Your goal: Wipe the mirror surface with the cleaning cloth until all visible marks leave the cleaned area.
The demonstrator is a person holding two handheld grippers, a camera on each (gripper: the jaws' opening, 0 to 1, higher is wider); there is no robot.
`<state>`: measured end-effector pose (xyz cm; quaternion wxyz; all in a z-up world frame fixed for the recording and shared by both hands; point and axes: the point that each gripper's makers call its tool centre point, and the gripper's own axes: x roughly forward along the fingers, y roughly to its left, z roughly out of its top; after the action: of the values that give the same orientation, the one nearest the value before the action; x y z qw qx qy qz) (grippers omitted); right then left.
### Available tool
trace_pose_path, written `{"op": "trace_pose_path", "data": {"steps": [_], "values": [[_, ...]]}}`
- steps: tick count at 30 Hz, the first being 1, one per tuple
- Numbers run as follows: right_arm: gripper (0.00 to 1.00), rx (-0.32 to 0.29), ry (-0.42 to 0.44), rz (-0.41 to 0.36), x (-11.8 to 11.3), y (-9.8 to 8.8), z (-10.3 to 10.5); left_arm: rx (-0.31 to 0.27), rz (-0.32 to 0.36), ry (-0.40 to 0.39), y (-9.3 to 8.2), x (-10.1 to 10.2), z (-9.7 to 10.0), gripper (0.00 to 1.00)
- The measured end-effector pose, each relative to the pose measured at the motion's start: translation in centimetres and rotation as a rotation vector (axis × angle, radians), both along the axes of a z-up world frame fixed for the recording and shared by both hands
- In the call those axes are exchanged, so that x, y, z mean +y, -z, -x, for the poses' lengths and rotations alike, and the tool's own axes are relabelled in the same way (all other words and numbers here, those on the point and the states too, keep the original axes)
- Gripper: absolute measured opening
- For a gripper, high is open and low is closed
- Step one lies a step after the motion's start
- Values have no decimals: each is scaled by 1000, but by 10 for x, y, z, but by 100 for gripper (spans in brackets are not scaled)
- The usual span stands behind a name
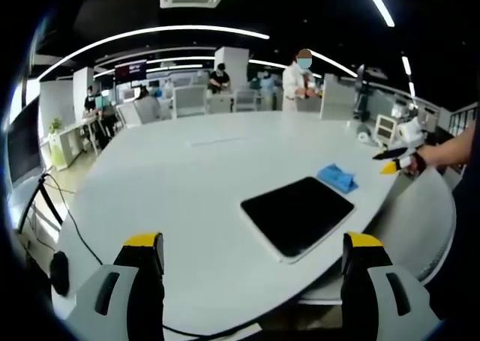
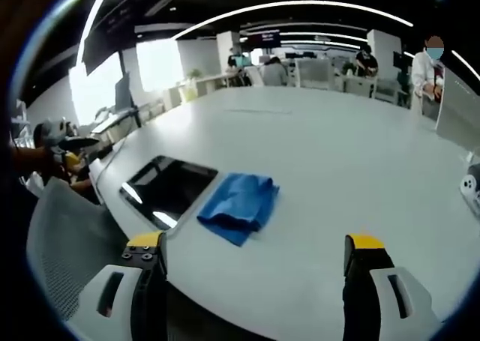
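The mirror [image 1: 298,215] is a dark, white-edged rectangle lying flat near the white table's [image 1: 187,176] front edge. A folded blue cleaning cloth [image 1: 337,177] rests just beyond its far right corner. My left gripper [image 1: 253,243] hovers open above the table's near edge, nothing between its yellow-tipped jaws. A hand holds my right gripper [image 1: 396,161] off the table's right side. In the right gripper view, the cloth [image 2: 238,204] lies beside the mirror [image 2: 169,187], and my right gripper [image 2: 255,242] is open and empty short of both. The left gripper [image 2: 71,150] appears at far left.
A grey mesh chair [image 2: 67,236] stands by the table edge near the mirror. Black cables [image 1: 56,206] hang at the table's left side. White devices [image 1: 386,127] sit at the far right of the table. People [image 1: 301,82] stand among desks in the background.
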<state>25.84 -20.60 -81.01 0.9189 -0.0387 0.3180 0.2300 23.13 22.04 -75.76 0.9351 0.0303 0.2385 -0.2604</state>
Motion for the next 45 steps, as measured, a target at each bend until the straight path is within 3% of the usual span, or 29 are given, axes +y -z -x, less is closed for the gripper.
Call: {"op": "trace_pose_path", "data": {"steps": [2, 5, 11, 17, 20, 29, 33, 36, 40, 43, 45], "values": [[98, -7, -15, 17, 3, -3, 0, 1, 0, -4, 0, 1, -1, 99], [98, 27, -86, 103, 5, 2, 4, -4, -1, -11, -1, 3, -2, 99], [97, 115, -1, 10, 5, -8, -5, -3, -4, -22, 1, 9, -2, 99], [93, 127, 24, -21, 14, -23, -16, 4, 0, -21, 3, 8, -4, 99], [86, 131, 16, -14, 21, -27, -20, 3, 6, -17, 3, 6, -7, 99], [87, 142, 6, 0, 45, -39, -51, -3, 5, 32, -4, 5, -16, 99], [78, 171, 19, 69, 44, -33, -59, 1, -9, 76, -3, 1, -13, 99], [78, 178, 19, 63, 50, -29, -67, -4, -6, 66, -4, 0, -13, 99], [71, 177, 9, 130, 51, -21, -72, -6, 5, 56, 0, -2, -10, 99], [62, 205, 24, 132, 49, -15, -74, 2, 4, 59, 2, -4, -6, 99], [61, 207, 27, 121, 49, -11, -77, 3, 8, 56, 2, -4, -6, 99]]}}
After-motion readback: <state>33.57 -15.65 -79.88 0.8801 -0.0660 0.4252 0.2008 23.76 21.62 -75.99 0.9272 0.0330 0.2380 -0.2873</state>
